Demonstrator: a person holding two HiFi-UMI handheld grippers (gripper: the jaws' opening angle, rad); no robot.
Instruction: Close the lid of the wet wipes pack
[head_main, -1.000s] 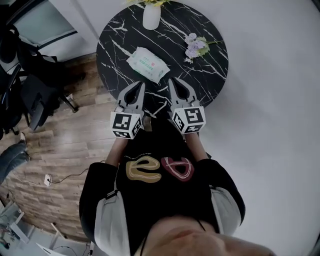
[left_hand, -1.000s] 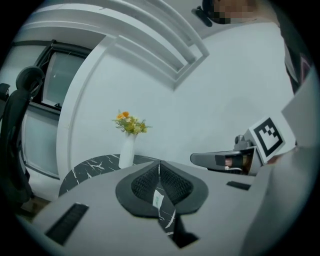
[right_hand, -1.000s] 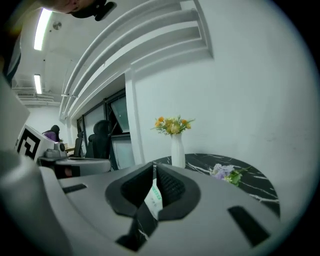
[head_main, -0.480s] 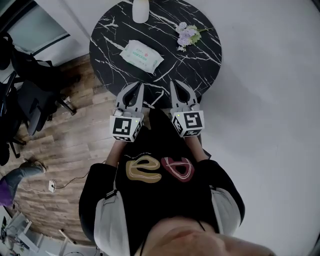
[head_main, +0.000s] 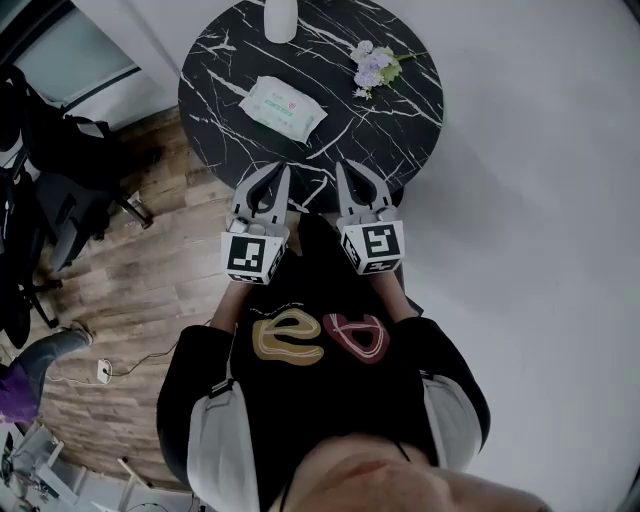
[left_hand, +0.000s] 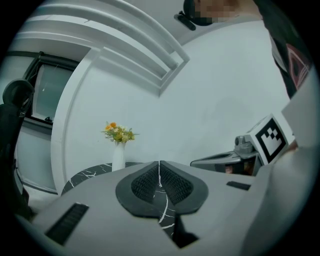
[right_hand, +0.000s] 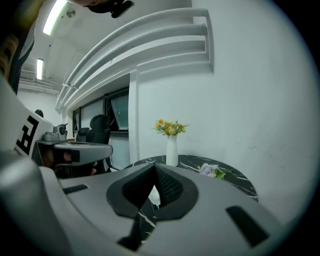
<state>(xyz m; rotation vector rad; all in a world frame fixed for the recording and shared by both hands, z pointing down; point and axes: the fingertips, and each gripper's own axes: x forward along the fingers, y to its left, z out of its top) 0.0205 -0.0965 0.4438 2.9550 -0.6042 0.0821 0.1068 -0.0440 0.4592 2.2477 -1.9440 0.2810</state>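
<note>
The wet wipes pack, white and pale green, lies flat on the round black marble table, left of its middle. Its lid is too small to judge. My left gripper and right gripper hover side by side at the table's near edge, well short of the pack. Both are shut with nothing in them. In the left gripper view the jaws meet along a thin slit. In the right gripper view a white sliver of the pack shows through the narrow gap of the jaws.
A white vase with yellow flowers stands at the table's far edge. A small purple bouquet lies at its right side. Black office chairs stand on the wood floor to the left. A white wall or floor fills the right.
The table has slid up and left in the head view, so the vase now sits at the top edge. Both grippers stay shut at about the same spot.
</note>
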